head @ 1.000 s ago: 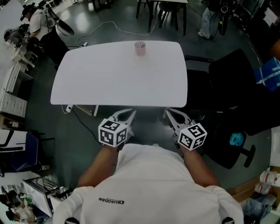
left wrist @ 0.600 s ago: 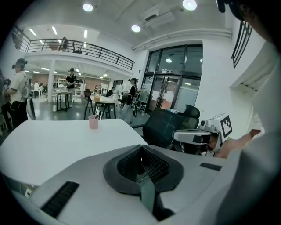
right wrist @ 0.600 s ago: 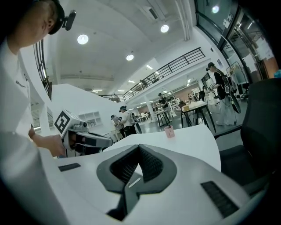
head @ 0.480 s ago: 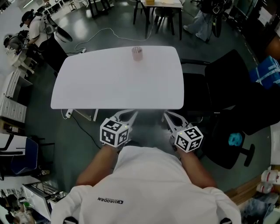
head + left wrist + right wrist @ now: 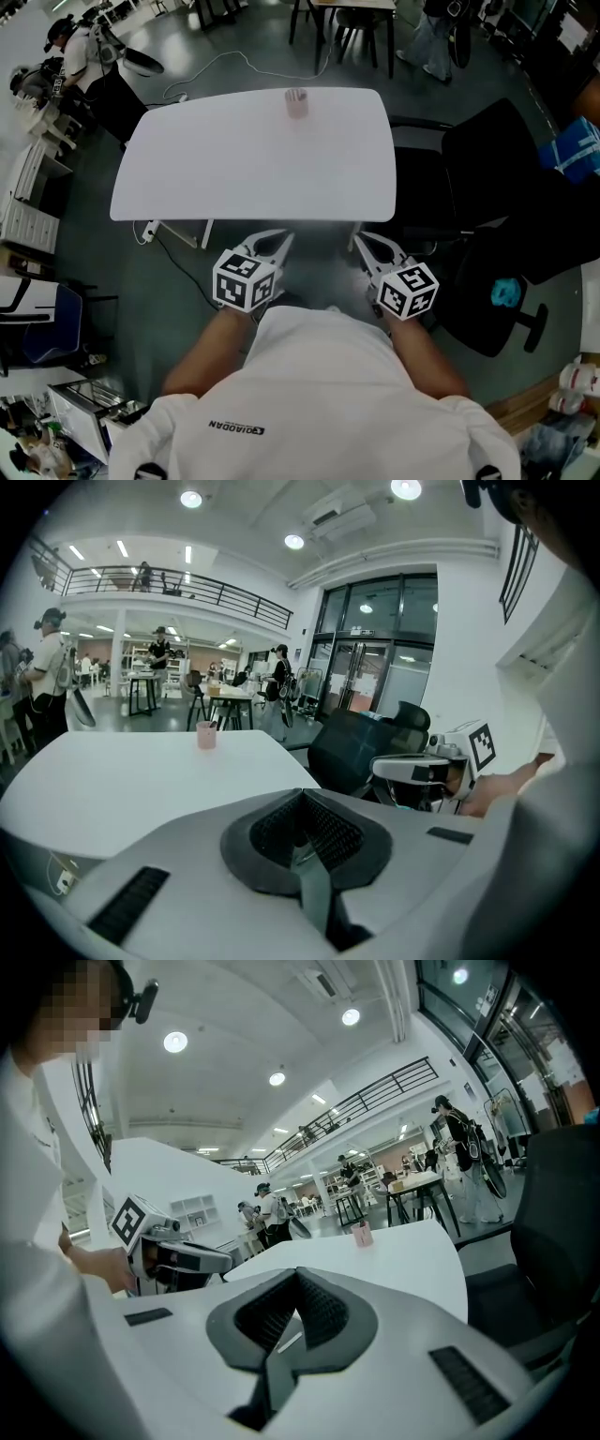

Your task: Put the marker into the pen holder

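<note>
1. your left gripper (image 5: 279, 238) hangs just off the near edge of the white table (image 5: 253, 169), close in front of your torso and pointing toward the table.
2. its jaws are pressed together at the tips, and the ribbed pads grip nothing.
3. your right gripper (image 5: 364, 242) hangs off that same near edge, closer to the table's right corner, beside the left one but not touching it.
4. its jaws are also closed tight, with nothing caught between the pads.
5. the pink pen holder (image 5: 297, 102) stands upright on the table, at the middle of its far edge, well apart from both grippers.
6. a black office chair (image 5: 497, 178) stands just beside the table's right edge.
7. a white cable (image 5: 234, 66) lies on the floor past the table's far edge.
</note>
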